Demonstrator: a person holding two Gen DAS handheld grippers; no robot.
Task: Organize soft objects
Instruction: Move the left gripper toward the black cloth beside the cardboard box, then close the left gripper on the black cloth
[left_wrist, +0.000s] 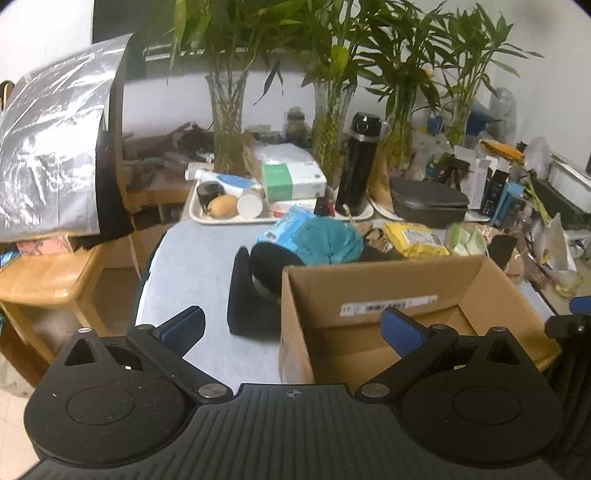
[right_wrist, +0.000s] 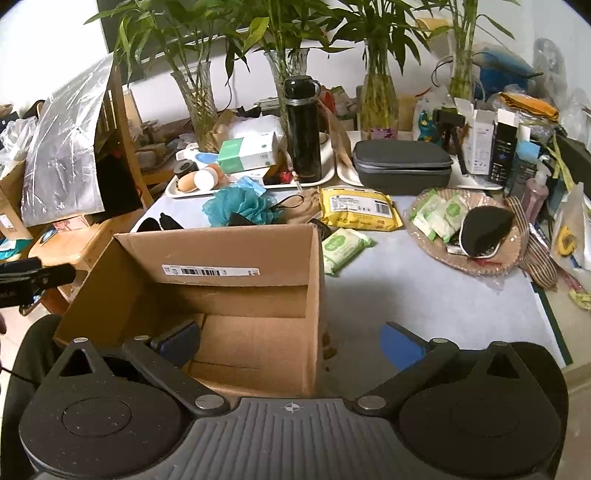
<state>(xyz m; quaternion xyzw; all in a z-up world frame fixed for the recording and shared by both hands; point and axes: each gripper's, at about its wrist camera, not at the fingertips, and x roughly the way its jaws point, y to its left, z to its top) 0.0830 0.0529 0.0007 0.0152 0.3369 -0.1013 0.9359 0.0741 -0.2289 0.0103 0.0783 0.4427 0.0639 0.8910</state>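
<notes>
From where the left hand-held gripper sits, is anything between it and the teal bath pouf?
Yes. The left hand-held gripper, open, faces the cardboard box's left corner, and a black soft item lies on the table before the teal pouf.

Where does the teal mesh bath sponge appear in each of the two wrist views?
Left wrist view: the teal mesh bath sponge lies centre, just behind the open brown cardboard box.
Right wrist view: sponge sits upper left of centre, behind the box.
Shared landmark: tall black flask.
</notes>
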